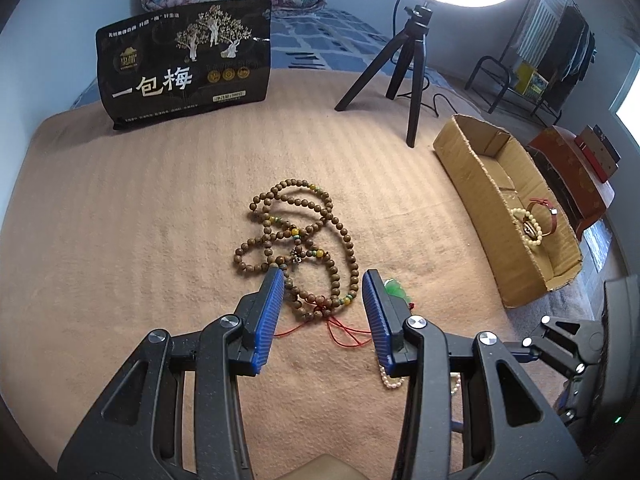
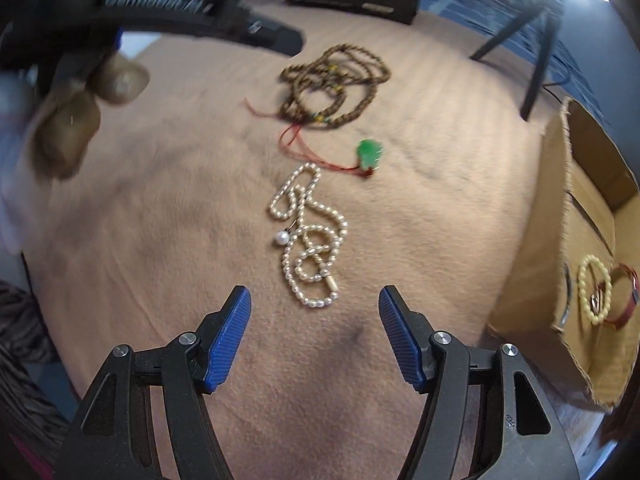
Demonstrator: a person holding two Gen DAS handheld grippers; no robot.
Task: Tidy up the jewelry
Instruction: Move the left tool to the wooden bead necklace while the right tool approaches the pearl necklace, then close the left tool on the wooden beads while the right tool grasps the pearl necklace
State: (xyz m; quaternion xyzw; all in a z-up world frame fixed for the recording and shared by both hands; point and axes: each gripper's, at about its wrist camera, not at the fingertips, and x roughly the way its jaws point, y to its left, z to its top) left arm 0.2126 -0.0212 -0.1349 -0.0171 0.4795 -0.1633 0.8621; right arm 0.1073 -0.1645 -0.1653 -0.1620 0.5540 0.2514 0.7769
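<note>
1. Tan fleece blanket [image 1: 140,208] covers the work surface, and all the loose jewelry lies on it.
2. Left gripper [image 1: 323,276] hovers low with its blue pads spread apart, holding nothing; the near end of the brown bead strand [image 1: 296,232] sits between the fingertips.
3. Right gripper [image 2: 315,294] is likewise spread wide and empty, with the pearl necklace [image 2: 308,240] coiled on the blanket just ahead of its tips.
4. A green pendant [image 2: 370,154] on a red cord [image 2: 308,156] lies between the pearls and the brown beads, close to both.
5. To the right stands a cardboard box [image 1: 476,172]; inside it rest a cream bead bracelet [image 1: 530,226] and a red strap watch [image 1: 550,216], touching each other.
6. At the back of the blanket stand a black snack bag [image 1: 184,60] and a ring light tripod [image 1: 404,60].
</note>
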